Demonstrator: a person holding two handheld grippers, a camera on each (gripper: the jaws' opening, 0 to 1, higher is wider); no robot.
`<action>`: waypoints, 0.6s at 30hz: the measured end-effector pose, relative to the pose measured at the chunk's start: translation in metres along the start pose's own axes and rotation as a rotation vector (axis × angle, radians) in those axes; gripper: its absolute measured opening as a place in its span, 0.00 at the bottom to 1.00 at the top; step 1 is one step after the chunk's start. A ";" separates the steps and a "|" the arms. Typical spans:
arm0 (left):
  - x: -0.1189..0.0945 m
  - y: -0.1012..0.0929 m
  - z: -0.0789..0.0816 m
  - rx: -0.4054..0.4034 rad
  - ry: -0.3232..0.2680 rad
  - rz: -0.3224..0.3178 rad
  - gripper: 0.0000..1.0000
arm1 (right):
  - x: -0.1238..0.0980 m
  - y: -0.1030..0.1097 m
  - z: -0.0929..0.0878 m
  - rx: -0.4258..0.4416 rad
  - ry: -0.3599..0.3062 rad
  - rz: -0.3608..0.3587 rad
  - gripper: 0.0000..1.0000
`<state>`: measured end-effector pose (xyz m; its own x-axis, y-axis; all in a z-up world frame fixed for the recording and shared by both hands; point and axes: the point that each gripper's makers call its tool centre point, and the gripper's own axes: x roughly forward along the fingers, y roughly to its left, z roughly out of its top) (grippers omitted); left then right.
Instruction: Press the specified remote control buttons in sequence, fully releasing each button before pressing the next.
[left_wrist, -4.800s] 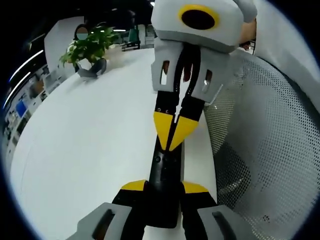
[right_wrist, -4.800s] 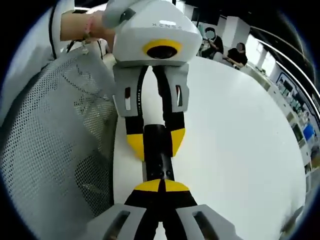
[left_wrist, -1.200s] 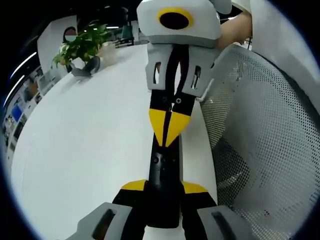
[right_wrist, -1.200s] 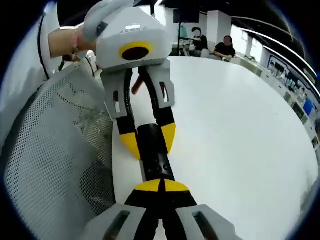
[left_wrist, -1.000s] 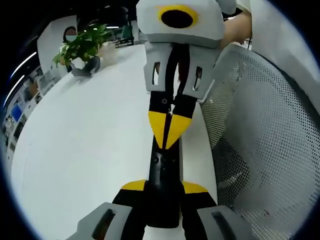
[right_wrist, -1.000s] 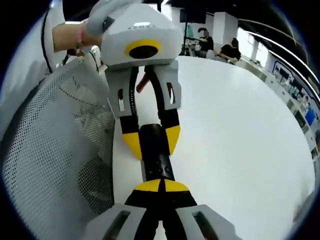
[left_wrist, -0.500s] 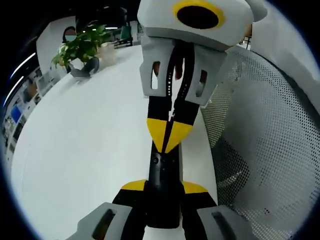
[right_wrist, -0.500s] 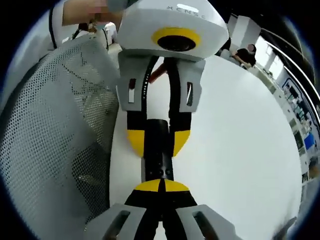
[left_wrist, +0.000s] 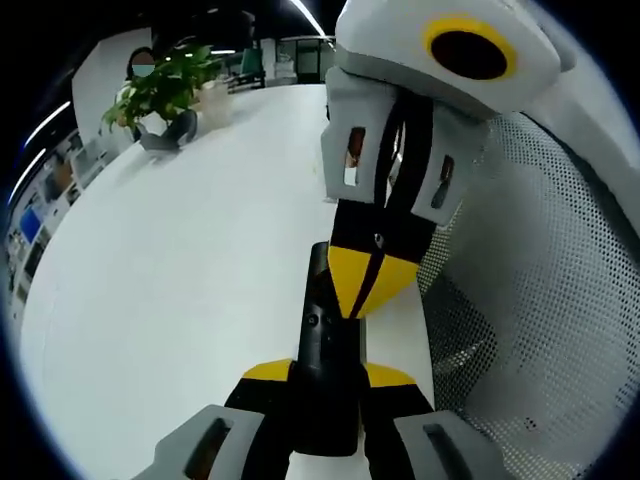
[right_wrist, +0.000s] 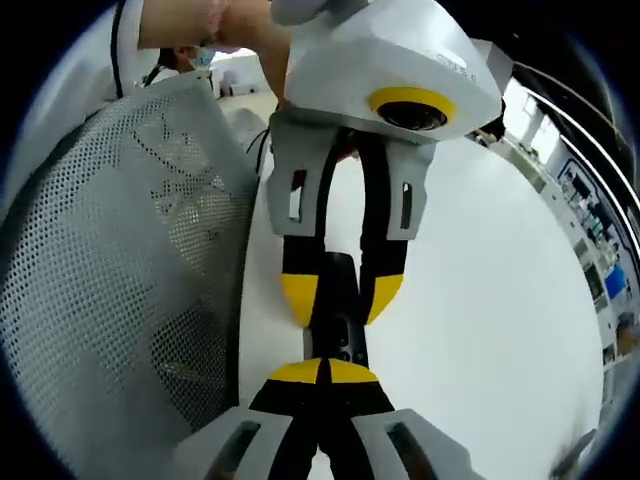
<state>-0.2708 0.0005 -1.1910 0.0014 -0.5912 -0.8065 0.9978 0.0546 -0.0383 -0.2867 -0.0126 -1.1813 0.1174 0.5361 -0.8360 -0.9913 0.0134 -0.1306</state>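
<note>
Along the white table's (left_wrist: 170, 290) near edge, in the left gripper view, a slim black plastic remote control (left_wrist: 322, 330) is seen lying lengthwise, its near end clamped between the yellow-tipped jaws of the left gripper (left_wrist: 328, 378). The right gripper (left_wrist: 368, 285), entering from above, is presented with its yellow tips pressed together into a point set on or just over the remote's upper face, right of a small round button; contact cannot be confirmed. The step in hand is judged to be a button press, or its release. A full lift clear of the keypad is called for before the next button is addressed. A grey mesh chair back (left_wrist: 540, 300) is noted beside the table, and a green potted plant (left_wrist: 172, 92) at the far end.

In the right gripper view, the right gripper (right_wrist: 322, 372) is shown closed tip to tip, holding nothing, at the remote control (right_wrist: 338, 310). The remote's far end is held between the left gripper's (right_wrist: 340, 288) spread yellow tips. Small buttons are visible on the black face; markings cannot be read.
</note>
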 end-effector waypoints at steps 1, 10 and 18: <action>0.000 0.000 0.000 0.001 0.000 0.001 0.24 | 0.000 0.000 0.000 0.003 0.001 0.001 0.00; 0.000 0.000 0.000 0.012 0.009 0.002 0.24 | 0.005 0.003 0.003 -0.033 0.017 0.035 0.00; 0.000 0.000 0.000 0.017 0.008 0.005 0.24 | 0.003 0.003 0.003 0.026 -0.017 0.038 0.00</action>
<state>-0.2712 0.0009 -1.1910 0.0062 -0.5848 -0.8111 0.9987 0.0439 -0.0240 -0.2895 -0.0080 -1.1829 0.0792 0.5510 -0.8307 -0.9963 0.0150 -0.0850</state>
